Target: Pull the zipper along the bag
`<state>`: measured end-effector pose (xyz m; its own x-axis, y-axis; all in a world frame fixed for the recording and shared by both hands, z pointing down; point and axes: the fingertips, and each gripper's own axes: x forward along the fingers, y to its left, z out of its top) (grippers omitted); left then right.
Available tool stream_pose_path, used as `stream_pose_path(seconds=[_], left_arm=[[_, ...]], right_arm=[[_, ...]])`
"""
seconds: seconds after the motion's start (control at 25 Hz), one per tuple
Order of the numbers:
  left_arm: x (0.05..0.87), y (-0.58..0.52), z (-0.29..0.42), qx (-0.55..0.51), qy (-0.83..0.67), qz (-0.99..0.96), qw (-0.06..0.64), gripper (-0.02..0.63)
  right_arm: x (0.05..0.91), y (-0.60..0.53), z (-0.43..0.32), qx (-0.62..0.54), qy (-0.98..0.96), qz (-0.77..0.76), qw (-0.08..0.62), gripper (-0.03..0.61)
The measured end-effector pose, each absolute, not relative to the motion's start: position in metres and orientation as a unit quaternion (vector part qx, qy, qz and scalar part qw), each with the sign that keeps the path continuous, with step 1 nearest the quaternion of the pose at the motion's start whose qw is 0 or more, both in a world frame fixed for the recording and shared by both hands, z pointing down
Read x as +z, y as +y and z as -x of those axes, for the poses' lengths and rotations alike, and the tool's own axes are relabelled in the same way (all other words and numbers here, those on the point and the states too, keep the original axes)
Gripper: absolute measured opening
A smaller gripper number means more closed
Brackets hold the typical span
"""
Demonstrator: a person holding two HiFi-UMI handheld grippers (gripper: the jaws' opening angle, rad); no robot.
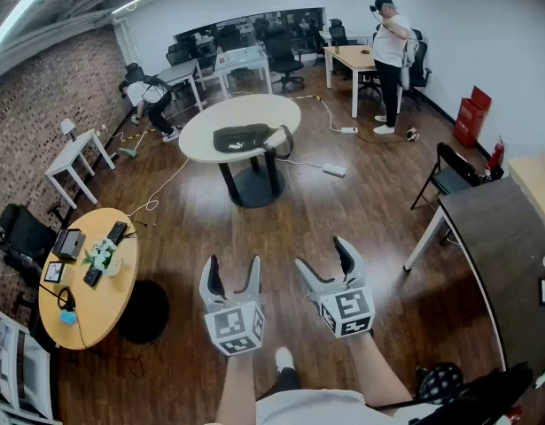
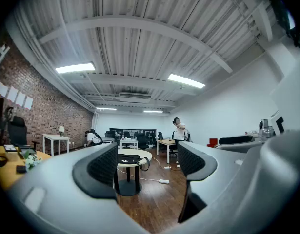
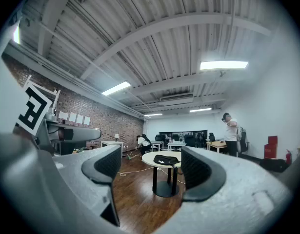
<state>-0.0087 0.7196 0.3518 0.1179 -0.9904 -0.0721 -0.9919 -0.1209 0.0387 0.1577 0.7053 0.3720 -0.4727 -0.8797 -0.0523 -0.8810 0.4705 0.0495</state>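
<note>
A black bag [image 1: 243, 137] lies on a round cream table [image 1: 201, 138] in the middle of the room, a strap hanging over the table's right edge. It also shows far off as the bag [image 2: 128, 159] in the left gripper view and the bag [image 3: 166, 159] in the right gripper view. My left gripper [image 1: 230, 274] and right gripper [image 1: 323, 257] are held side by side over the wood floor, well short of the table. Both stand open with nothing between their jaws. I cannot make out the zipper from here.
A round yellow table [image 1: 99, 296] with small devices and a plant stands at the near left. A dark desk [image 1: 507, 242] and folding chair [image 1: 449, 172] are on the right. A power strip [image 1: 333, 170] and cables lie on the floor. One person [image 1: 389, 60] stands at the back, another [image 1: 150, 100] bends near the left wall.
</note>
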Motion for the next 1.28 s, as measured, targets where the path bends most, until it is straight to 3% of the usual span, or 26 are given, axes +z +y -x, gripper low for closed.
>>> stream_pose_path(seconds=[0.44,0.64,0.8,1.08,1.28], left_arm=[[0.345,0.577,0.088,0.007,0.649,0.76,0.011,0.397],[0.37,0.526,0.098,0.006,0.642,0.766,-0.012,0.397],[0.391,0.486,0.087,-0.007,0.632,0.775,-0.033,0.397],[0.393,0.379,0.067,-0.014,0.644,0.764,-0.027,0.39],[0.372,0.282,0.047,-0.005,0.665,0.747,0.008,0.39]], right_arm=[[0.348,0.568,-0.078,0.005,0.844,0.535,0.045,0.36],[0.374,0.53,-0.059,-0.007,0.846,0.532,0.019,0.36],[0.391,0.498,-0.07,-0.025,0.839,0.543,0.001,0.36],[0.386,0.38,-0.098,-0.036,0.85,0.525,0.031,0.356],[0.362,0.271,-0.123,0.0,0.862,0.505,0.043,0.351]])
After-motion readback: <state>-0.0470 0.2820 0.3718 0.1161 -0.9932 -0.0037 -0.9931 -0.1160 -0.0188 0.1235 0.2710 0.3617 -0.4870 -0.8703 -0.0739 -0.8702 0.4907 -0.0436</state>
